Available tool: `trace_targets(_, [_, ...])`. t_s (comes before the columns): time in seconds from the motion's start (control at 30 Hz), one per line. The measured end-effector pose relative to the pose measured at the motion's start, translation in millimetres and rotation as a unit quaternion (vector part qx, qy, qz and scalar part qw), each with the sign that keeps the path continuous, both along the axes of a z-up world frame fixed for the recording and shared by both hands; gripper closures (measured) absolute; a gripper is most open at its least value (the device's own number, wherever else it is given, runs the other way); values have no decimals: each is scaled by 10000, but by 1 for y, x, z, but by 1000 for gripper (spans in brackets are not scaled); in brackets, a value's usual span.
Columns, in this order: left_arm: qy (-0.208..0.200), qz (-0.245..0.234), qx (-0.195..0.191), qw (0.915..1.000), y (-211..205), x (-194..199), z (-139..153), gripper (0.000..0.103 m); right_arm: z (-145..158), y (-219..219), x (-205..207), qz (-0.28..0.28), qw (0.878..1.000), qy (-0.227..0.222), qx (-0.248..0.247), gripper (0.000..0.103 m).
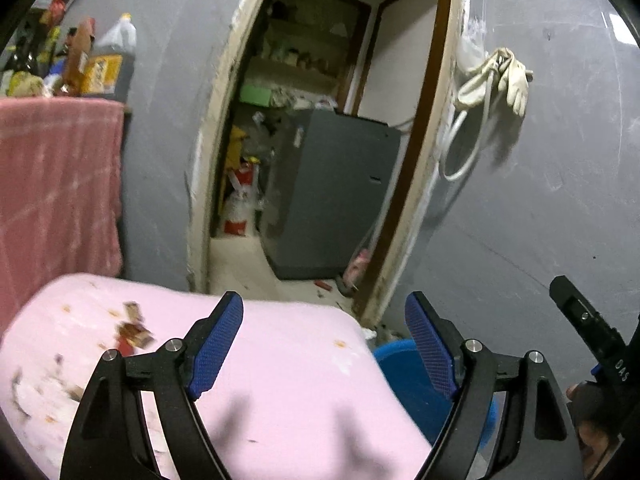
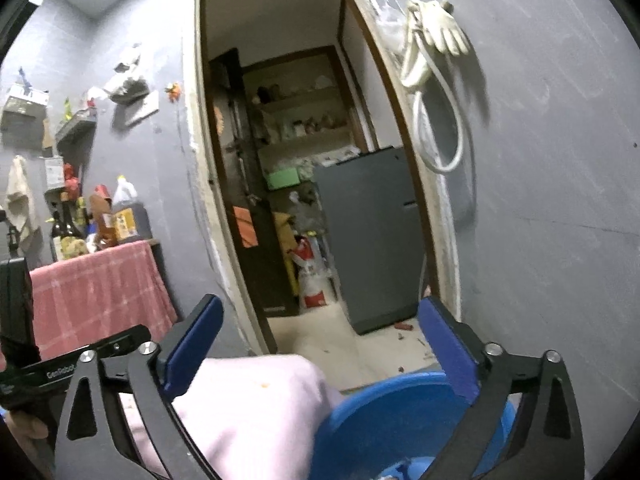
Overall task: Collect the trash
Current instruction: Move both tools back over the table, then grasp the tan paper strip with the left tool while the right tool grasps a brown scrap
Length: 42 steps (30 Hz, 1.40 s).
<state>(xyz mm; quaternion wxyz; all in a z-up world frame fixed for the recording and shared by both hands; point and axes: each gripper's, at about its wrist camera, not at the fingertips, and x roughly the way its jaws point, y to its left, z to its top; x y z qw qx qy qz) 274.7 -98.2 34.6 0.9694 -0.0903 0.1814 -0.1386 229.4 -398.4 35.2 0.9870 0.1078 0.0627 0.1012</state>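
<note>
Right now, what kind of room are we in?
Likely a cramped home kitchen or utility corner. A pink-draped shelf holds oil and sauce bottles; a doorway shows a grey fridge and pantry shelves; rubber gloves hang on the grey wall.

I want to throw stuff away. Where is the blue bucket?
The blue bucket sits low in both views, right of the pink cloth, below the doorway with the grey fridge.

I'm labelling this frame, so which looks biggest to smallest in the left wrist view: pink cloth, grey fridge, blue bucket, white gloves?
1. pink cloth, though it lies nearest the camera, which inflates it.
2. grey fridge.
3. blue bucket, partly hidden.
4. white gloves.
</note>
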Motion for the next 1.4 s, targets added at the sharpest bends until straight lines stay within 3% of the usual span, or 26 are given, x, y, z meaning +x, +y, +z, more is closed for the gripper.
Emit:
trace_targets(0.1, [-89, 121, 4, 9999, 19, -8, 6, 22, 7, 15, -2, 118, 9998, -142, -8, 0])
trace_targets(0.17, [-181, 262, 5, 9995, 28, -14, 12, 4, 11, 23, -4, 153, 9996, -239, -40, 0])
trace_targets(0.27, [-465, 479, 23, 9978, 46, -27, 22, 3, 19, 41, -6, 282, 9989, -356, -136, 0])
trace_targets(0.6, [-743, 1069, 167, 9914, 96, -50, 35, 2, 32, 86, -16, 660, 9955, -600, -323, 0])
trace_targets(0.97, [-676, 1473, 345, 9862, 139, -57, 20, 2, 25, 137, -15, 1115, 9893, -560, -757, 0])
trace_targets(1.27, [-453, 1562, 323, 9862, 168, -43, -4, 2, 7, 176, 10, 1454, 9829, -214, -1114, 0])
trace_targets(1.4, [-176, 1489, 323, 9882, 177, -28, -19, 2, -9, 197, 38, 1627, 9737, 558, -1495, 0])
